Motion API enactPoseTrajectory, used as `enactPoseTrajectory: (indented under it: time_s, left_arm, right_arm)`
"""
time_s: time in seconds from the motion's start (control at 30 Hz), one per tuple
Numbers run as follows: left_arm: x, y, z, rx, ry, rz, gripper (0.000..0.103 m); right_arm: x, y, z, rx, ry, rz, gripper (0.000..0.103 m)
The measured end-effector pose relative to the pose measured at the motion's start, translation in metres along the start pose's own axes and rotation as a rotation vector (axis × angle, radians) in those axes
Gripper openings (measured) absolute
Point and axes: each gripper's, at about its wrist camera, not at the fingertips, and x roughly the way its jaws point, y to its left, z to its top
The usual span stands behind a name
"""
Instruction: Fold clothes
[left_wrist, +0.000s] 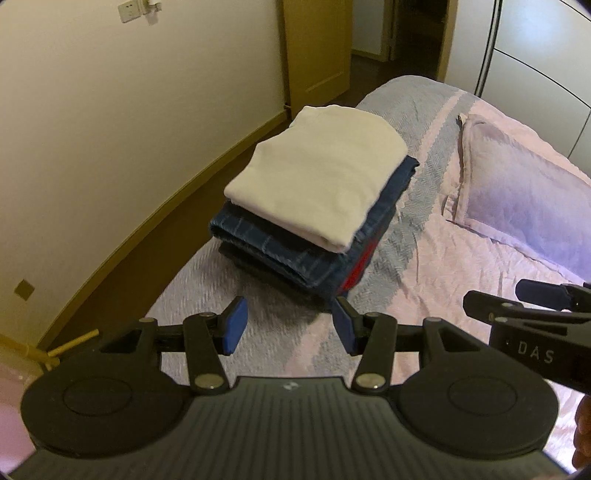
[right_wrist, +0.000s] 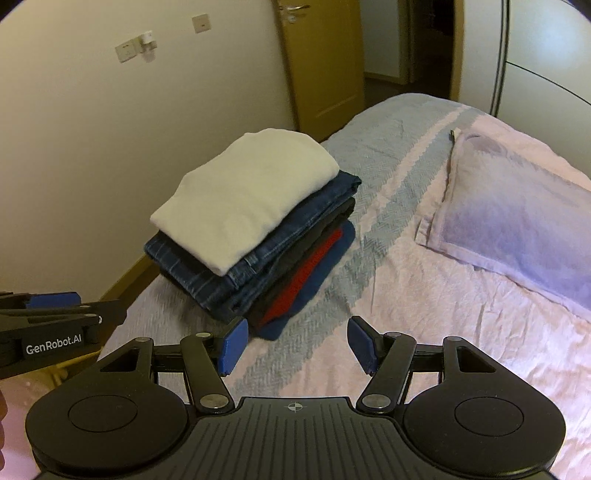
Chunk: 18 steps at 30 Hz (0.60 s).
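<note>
We see a white folded garment (right_wrist: 243, 195) topping blue jeans (right_wrist: 258, 258), then a black layer (right_wrist: 295, 254), a red one (right_wrist: 303, 280) and a navy one (right_wrist: 321, 295). Our bedspread (right_wrist: 424, 295) shows pale pink and grey-blue herringbone stripes; the pillow (right_wrist: 517, 221) is lilac-pink, and our gripper pads (right_wrist: 232, 343) are blue.

Location: home bedroom.
Evidence: bed (right_wrist: 424, 295) with pillow (right_wrist: 517, 229), wooden door (right_wrist: 321, 55), wall sockets (right_wrist: 127, 51).
</note>
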Motion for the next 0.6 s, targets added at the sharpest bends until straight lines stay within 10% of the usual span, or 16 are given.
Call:
enactPoseTrajectory:
  time_s: [0.6]
  left_arm:
    - [-0.075,-0.082,-0.068,-0.131,-0.030,0.074,0.047]
  right_arm:
    - [-0.070,-0.073,-0.054,-0.100,0.041,0.085,0.063]
